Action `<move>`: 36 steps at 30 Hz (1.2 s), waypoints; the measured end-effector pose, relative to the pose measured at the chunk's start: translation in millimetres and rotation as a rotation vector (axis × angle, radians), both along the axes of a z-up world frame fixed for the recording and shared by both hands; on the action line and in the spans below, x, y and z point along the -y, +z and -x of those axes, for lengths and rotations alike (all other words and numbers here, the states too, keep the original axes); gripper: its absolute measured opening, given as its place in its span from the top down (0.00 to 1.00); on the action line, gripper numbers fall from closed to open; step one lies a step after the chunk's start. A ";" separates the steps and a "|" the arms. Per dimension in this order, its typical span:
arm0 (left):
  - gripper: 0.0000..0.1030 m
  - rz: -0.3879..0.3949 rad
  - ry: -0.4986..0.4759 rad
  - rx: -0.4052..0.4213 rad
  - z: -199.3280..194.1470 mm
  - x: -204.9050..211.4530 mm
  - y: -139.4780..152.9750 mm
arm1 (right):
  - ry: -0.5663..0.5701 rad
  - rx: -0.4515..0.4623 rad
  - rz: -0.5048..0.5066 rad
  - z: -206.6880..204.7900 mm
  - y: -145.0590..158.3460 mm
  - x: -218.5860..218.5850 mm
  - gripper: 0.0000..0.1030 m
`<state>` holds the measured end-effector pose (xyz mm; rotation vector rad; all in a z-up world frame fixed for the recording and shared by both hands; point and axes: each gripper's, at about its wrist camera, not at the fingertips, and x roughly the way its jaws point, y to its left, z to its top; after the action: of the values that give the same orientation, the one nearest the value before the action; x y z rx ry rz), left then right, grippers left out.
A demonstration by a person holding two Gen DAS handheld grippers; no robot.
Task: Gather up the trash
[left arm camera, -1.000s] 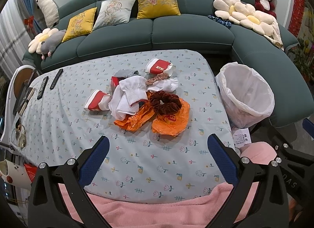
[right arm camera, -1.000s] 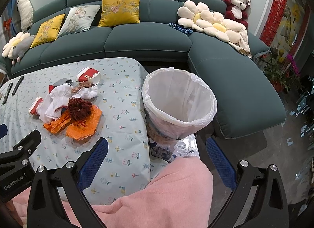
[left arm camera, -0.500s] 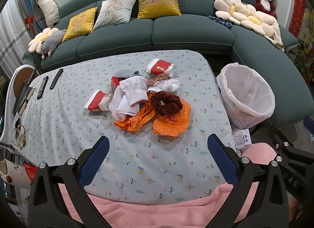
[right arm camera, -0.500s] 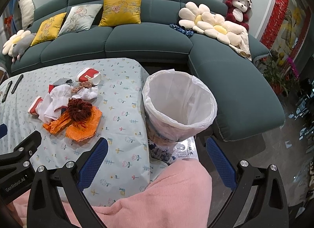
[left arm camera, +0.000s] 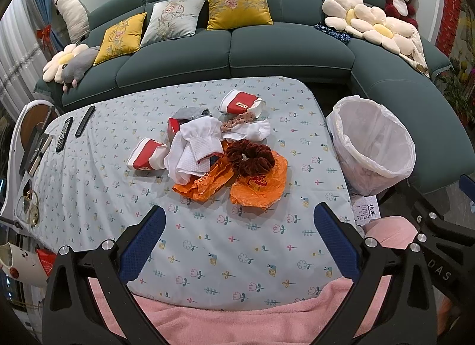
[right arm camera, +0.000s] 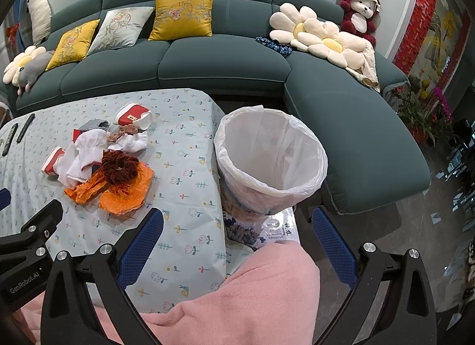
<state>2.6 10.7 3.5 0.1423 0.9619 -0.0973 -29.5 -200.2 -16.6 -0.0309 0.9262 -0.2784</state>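
Observation:
A heap of trash lies mid-table: two orange plastic bags (left arm camera: 258,187) (right arm camera: 124,193), a dark red scrunchie (left arm camera: 249,157) (right arm camera: 118,163), white cloths (left arm camera: 196,149) (right arm camera: 86,151), and two red-and-white paper cups (left arm camera: 147,157) (left arm camera: 242,101), the far cup also in the right wrist view (right arm camera: 132,114). A white-lined trash bin (left arm camera: 371,143) (right arm camera: 270,160) stands at the table's right edge. My left gripper (left arm camera: 239,223) is open and empty above the table's near edge. My right gripper (right arm camera: 237,226) is open and empty, in front of the bin.
The table (left arm camera: 104,202) has a light floral cloth. Two remotes (left arm camera: 71,129) lie at its far left. A teal sofa (left arm camera: 267,47) with cushions wraps behind and to the right. A pink blanket (right arm camera: 252,300) covers the near foreground. A mug (left arm camera: 14,261) sits lower left.
Both grippers have drifted very slightly; the view is almost the same. Nothing on the table has moved.

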 end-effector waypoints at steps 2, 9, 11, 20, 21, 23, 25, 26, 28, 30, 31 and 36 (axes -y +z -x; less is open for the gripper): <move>0.07 0.000 0.000 0.001 -1.5 -0.4 -0.6 | -0.003 0.002 0.001 -0.4 1.3 0.4 0.07; 0.07 0.001 0.001 0.002 -1.1 -0.1 -0.2 | -0.006 0.004 0.000 -0.7 2.0 1.3 0.07; 0.07 -0.001 0.001 0.002 2.1 0.9 1.2 | -0.006 0.004 -0.001 -0.7 2.0 1.4 0.07; 0.07 -0.003 -0.003 0.002 -2.8 1.5 -1.0 | -0.009 0.003 -0.001 -0.3 1.8 2.6 0.07; 0.07 -0.003 -0.003 0.003 -3.9 1.8 -1.4 | -0.010 0.004 -0.001 -0.6 2.1 2.9 0.07; 0.07 -0.002 -0.004 0.003 -6.4 2.2 -2.2 | -0.013 0.004 -0.002 0.1 1.7 3.6 0.07; 0.07 -0.002 0.001 0.002 2.2 0.9 1.2 | -0.012 0.005 -0.002 0.2 1.8 3.7 0.07; 0.07 0.000 0.001 0.001 2.2 0.8 1.2 | -0.012 0.004 -0.002 0.2 1.8 3.7 0.07; 0.07 -0.001 0.002 0.002 2.4 1.0 1.3 | -0.014 0.005 -0.004 0.8 1.8 4.6 0.07; 0.07 -0.001 0.002 0.002 2.3 1.0 1.3 | -0.014 0.004 -0.003 0.8 1.9 4.9 0.07; 0.07 -0.001 0.002 0.002 2.3 0.9 1.3 | -0.014 0.004 -0.004 0.9 1.9 4.8 0.07; 0.07 -0.001 0.003 0.002 2.6 1.0 1.2 | -0.016 0.004 -0.004 0.9 1.9 5.2 0.07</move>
<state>0.0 9.8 4.6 0.1422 0.9603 -0.0939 -30.5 -205.4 -14.7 -0.0194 0.9229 -0.2909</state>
